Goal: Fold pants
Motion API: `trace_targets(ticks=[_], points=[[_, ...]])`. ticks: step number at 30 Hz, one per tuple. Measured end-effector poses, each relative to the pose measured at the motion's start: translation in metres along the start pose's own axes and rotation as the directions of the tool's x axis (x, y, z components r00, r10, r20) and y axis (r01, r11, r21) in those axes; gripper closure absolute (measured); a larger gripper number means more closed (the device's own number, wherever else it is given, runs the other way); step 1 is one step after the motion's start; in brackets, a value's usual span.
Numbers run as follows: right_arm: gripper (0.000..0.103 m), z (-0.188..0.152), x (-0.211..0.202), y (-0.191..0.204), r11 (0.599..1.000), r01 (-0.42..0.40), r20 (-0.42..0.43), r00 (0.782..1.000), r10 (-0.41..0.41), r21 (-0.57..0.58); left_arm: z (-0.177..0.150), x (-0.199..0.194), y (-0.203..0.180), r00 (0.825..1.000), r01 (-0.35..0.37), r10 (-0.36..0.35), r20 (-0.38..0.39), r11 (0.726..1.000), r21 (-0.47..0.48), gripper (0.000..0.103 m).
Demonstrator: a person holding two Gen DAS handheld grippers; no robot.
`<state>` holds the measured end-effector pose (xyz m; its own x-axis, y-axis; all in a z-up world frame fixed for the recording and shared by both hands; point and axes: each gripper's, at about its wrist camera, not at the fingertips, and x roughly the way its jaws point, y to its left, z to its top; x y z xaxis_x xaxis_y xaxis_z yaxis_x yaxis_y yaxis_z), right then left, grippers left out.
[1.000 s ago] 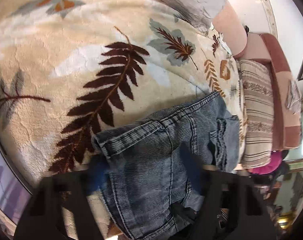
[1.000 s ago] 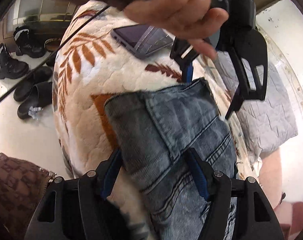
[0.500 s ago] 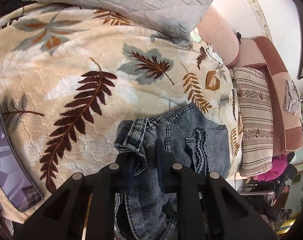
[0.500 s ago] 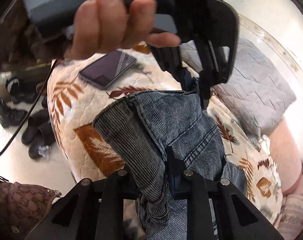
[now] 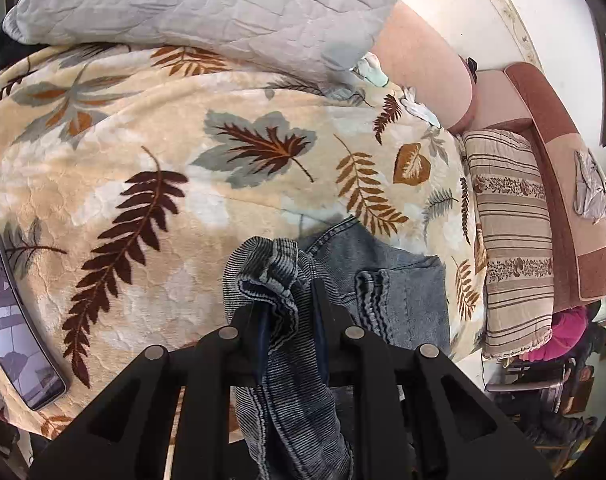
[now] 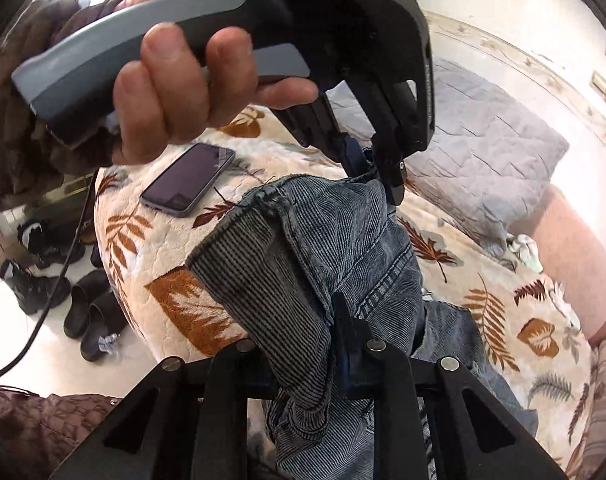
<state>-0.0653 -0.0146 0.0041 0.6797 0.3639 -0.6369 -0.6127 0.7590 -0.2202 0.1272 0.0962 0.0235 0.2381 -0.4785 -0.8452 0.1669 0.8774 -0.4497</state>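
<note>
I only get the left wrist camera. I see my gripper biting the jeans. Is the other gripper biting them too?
Observer: Yes, the right gripper is shut on the jeans too, on a turned-over striped edge.
Operator: Is anything on the floor?
Observer: Black shoes lie beside the bed.
Operator: Is my phone's screen on?
Observer: From the right wrist camera the phone looks dark, lying flat on the leaf blanket.

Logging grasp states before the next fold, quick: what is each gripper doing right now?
Left gripper: closed on the bunched edge of the jeans.
Right gripper: closed on another part of the jeans' edge.
</note>
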Motion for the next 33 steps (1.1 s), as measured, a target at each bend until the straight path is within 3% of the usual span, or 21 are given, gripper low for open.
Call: trace_targets(ticks=[15,25,29,32,33], points=[[0.083,-0.023,-0.023,-0.046,0.990,-0.010,0.024,1.000,0.006,0.140,0.011,0.021,-0.067,0.999,-0.028,0.029,-0.016,0.996,0.086,0.087],[0.083,-0.058,-0.030,-0.099,0.951,-0.003,-0.011,1.000,0.006,0.308,0.022,0.083,-0.136,0.995,-0.018,0.034,-0.091,0.985,0.173,0.087],[0.079,-0.089,-0.028,-0.133,0.886,-0.033,-0.042,0.997,0.059,0.463,0.017,0.119,-0.158,0.989,0.020,0.006,-0.146,0.983,0.182,0.087],[0.072,-0.123,-0.020,-0.161,0.800,-0.056,-0.073,0.990,0.124,0.597,0.007,0.160,-0.174,0.978,0.026,0.015,-0.210,0.982,0.189,0.087],[0.068,-0.138,-0.016,-0.171,0.754,-0.072,-0.076,0.984,0.159,0.653,0.003,0.173,-0.177,0.972,0.014,0.031,-0.234,0.982,0.187,0.087]])
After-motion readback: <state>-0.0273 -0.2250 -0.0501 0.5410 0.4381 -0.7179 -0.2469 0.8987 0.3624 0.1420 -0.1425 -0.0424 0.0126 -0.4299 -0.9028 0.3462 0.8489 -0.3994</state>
